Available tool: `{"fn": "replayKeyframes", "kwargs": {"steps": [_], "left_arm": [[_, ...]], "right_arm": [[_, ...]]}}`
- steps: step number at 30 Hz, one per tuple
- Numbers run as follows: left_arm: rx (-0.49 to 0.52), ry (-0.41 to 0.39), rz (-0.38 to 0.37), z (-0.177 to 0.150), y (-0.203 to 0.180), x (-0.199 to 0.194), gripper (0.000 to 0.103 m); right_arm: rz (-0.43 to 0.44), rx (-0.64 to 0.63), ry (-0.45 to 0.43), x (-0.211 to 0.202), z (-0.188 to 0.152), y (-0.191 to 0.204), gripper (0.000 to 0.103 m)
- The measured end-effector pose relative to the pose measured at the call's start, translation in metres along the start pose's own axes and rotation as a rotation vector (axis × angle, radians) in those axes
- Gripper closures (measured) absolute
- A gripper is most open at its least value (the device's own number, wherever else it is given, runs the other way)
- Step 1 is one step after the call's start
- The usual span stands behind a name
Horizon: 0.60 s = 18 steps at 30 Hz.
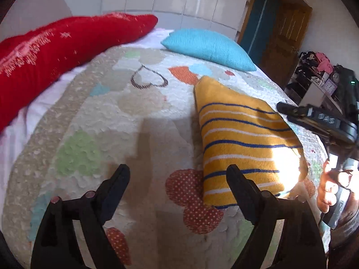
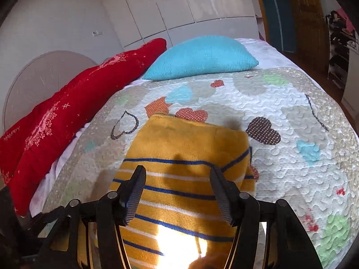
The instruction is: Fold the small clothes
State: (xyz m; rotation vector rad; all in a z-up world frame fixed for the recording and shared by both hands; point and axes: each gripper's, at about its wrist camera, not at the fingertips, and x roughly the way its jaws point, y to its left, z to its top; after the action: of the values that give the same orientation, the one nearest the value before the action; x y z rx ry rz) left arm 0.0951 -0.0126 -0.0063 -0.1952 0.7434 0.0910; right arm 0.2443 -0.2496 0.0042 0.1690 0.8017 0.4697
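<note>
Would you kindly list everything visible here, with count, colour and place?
striped garment: one, yellow with blue and white stripes, folded on the bedspread
bedspread: one, pale with coloured hearts, covering the bed
red cushion: one, along the far left
blue cushion: one, turquoise, far end of the bed
wardrobe: white, glossy, behind the bed
shelves: cluttered, far right
left gripper: black, open, empty
right gripper: black, open above the garment
hand: one, holding the right gripper

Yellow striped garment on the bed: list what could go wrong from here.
1. The yellow striped garment lies folded with both grippers open above it; a careless regrip could drag the top layer and undo the fold.
2. Sun glare on its near edge hides that hem, so the right gripper may misjudge its grasp.
</note>
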Motion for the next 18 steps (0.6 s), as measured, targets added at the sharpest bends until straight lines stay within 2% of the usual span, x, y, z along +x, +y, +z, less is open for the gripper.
{"fn": "replayKeyframes", "kwargs": {"steps": [1, 3, 4, 8, 11, 14, 18], "left_arm": [[0.012, -0.045, 0.028, -0.002, -0.001, -0.011, 0.003], [0.035, -0.122, 0.077, -0.006, -0.001, -0.030, 0.002], [0.048, -0.148, 0.082, -0.009, 0.000, -0.039, 0.002], [0.063, -0.224, 0.137, -0.012, 0.001, -0.057, 0.002], [0.049, -0.279, 0.181, -0.013, 0.005, -0.071, 0.002], [0.021, -0.318, 0.195, -0.012, 0.012, -0.086, 0.002], [-0.046, -0.401, 0.208, -0.013, 0.024, -0.113, 0.000]], "right_arm": [[-0.013, 0.006, 0.034, 0.015, -0.004, 0.000, 0.039], [-0.050, 0.021, 0.104, 0.041, -0.017, -0.004, 0.039], [-0.075, 0.003, 0.081, 0.041, -0.023, -0.002, 0.039], [-0.141, -0.074, 0.067, 0.020, -0.045, 0.017, 0.037], [-0.136, -0.086, 0.083, 0.001, -0.069, 0.022, 0.037], [-0.136, -0.081, 0.093, -0.021, -0.094, 0.022, 0.036], [-0.136, -0.041, 0.052, -0.064, -0.113, 0.015, 0.036]]}}
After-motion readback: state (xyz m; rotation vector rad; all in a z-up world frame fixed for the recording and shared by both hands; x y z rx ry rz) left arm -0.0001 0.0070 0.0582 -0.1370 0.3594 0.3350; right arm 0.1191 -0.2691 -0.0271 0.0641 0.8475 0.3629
